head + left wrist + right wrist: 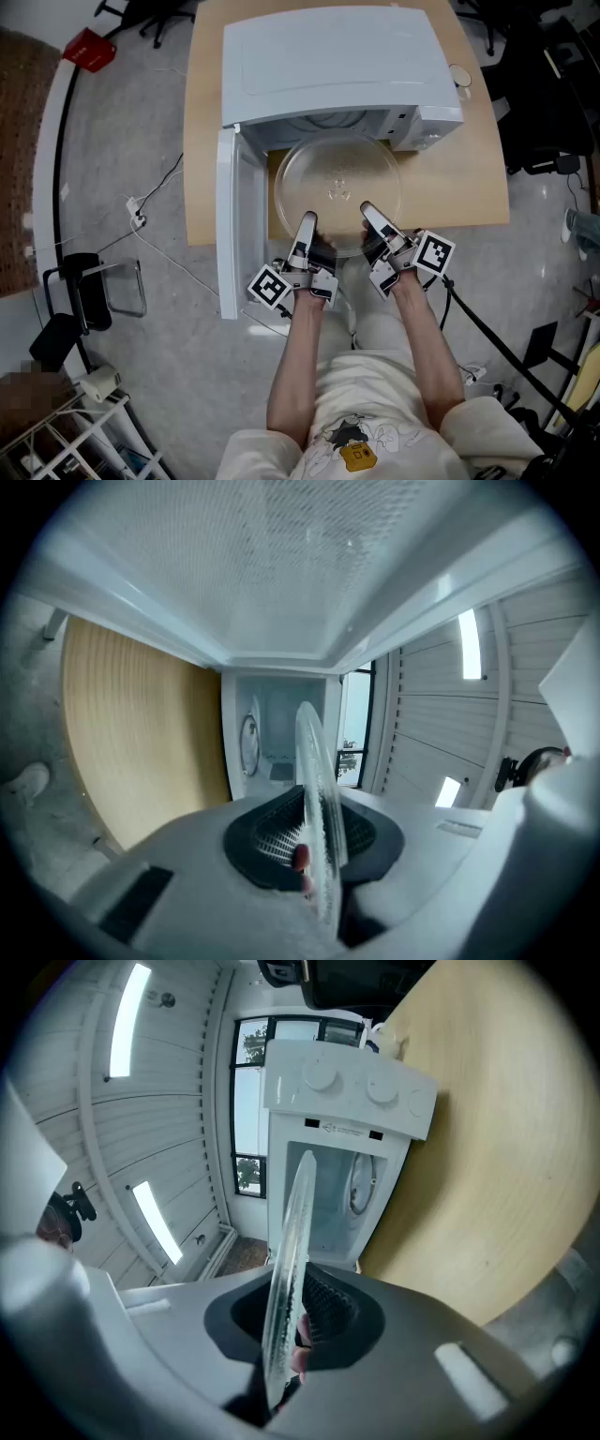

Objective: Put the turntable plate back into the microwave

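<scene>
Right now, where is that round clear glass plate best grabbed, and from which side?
By its thin near rim, from the side facing away from the white microwave. The round clear glass plate is flat and level, so only its edge fits between jaws. The left gripper and right gripper pinch that rim, spaced apart, which probably keeps it balanced.

Turntable plate (337, 183): clear round glass, held about level just in front of the open cavity, edge-on in both gripper views. Its near rim is clamped in the jaws of the left gripper (307, 225) and right gripper (367, 214). Microwave (337, 66): white, on a light wood table (473, 178), door (228, 225) swung wide open at its left, knobs at right.
</scene>
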### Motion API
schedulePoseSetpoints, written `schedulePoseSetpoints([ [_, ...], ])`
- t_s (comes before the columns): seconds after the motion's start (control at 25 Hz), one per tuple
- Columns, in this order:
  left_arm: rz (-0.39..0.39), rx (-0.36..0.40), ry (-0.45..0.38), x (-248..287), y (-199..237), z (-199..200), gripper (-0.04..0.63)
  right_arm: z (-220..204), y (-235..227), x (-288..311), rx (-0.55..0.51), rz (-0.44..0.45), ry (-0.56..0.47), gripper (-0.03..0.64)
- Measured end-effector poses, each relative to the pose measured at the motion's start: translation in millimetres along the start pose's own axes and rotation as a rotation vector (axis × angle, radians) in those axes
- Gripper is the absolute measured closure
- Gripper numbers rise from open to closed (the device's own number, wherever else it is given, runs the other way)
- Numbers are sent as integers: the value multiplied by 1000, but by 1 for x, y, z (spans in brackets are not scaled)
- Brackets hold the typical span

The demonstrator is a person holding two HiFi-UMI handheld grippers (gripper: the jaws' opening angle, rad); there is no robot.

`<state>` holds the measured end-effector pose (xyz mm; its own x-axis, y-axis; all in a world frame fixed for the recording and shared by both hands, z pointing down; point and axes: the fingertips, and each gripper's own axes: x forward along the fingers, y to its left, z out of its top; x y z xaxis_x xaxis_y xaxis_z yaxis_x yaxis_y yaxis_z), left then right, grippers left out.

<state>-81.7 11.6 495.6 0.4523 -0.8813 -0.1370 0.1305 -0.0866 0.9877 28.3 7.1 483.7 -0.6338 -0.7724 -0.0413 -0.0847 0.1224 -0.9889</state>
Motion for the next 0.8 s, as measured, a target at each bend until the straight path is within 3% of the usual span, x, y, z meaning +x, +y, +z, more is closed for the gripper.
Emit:
schedulePoseSetpoints([
  [0.4,-8,9,110,-53,-68,-77,560,-28,68,-96,25,9,-79,572],
  [0.8,-8,25,81,-53,-85,-108,558,-12,88,-122,19,26,-57,571],
])
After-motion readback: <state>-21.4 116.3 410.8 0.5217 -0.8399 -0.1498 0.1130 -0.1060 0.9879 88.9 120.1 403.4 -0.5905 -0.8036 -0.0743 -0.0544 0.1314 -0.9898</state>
